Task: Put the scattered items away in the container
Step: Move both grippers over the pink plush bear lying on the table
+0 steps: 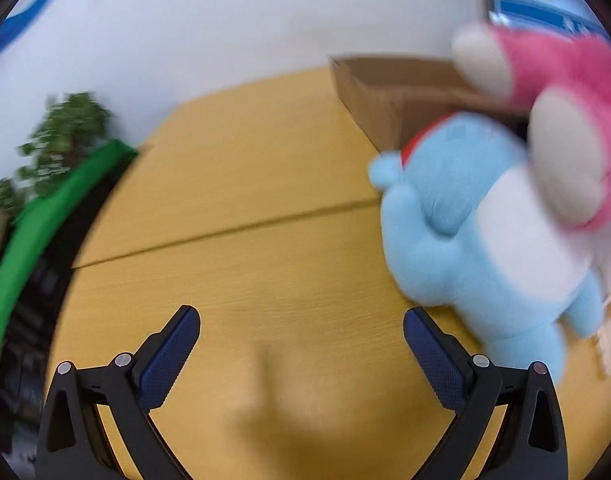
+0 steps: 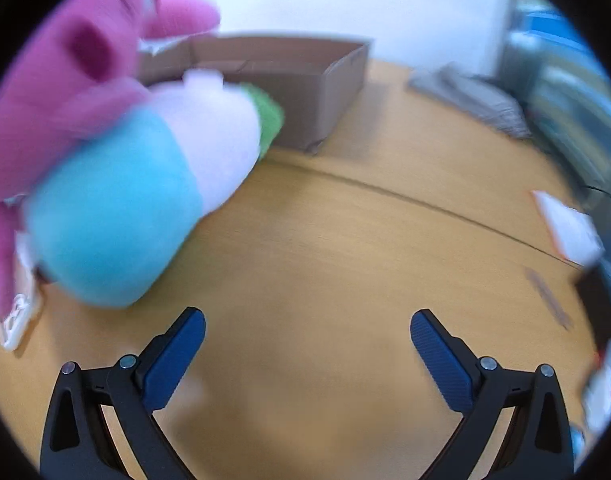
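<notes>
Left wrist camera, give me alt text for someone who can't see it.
The open left gripper hangs empty over a wooden table. At right, a light blue and white plush toy and a pink plush toy sit in front of an open cardboard box, blurred by motion.

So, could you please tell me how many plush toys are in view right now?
2, maybe more hidden. The blue plush lies on the table in front of the cardboard box; the pink plush leans over it. A green bit behind may be a third.
</notes>
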Tool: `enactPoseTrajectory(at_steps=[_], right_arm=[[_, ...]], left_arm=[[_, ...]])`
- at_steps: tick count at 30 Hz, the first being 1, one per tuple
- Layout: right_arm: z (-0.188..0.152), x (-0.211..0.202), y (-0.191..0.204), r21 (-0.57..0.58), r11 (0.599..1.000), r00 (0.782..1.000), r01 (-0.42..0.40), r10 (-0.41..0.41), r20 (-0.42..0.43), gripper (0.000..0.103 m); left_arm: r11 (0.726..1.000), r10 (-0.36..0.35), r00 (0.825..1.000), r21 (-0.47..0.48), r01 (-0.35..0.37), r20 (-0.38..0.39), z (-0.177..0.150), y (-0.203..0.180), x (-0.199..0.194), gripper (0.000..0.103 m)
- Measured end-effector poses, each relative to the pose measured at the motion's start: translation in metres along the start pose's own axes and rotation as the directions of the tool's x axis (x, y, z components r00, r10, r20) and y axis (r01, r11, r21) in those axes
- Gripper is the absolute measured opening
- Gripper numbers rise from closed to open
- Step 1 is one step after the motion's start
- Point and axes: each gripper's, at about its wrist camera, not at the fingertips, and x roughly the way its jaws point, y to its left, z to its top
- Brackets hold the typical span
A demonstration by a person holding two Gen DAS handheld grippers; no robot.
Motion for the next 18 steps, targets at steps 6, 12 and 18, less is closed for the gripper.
enactPoseTrajectory(at_steps=[6,12,18], right_arm=[[0.011,-0.125,0.026,0.135,0.991,0.965,0.023,-0.057,0.255,0.102],[0.041,-0.167,0.093,0.215,0.974,0.954,-0.068,0.000,0.301,0.102],[0.041,-0.149,0.135,0.245,0.969,0.981,-0.036,-0.012,0.193,0.102]], left_arm=[[0.964,-0.096,0.976,-0.228,0.140,0.194,0.023,-0.036,-0.119,0.103],[0.958,-0.171,0.970,-0.201,0.204,0.172,0.043,-0.125,-0.146,0.103],[0.970,-0.192,0.974,-0.126,0.207,0.117,0.040,-0.191,-0.143,0.103]])
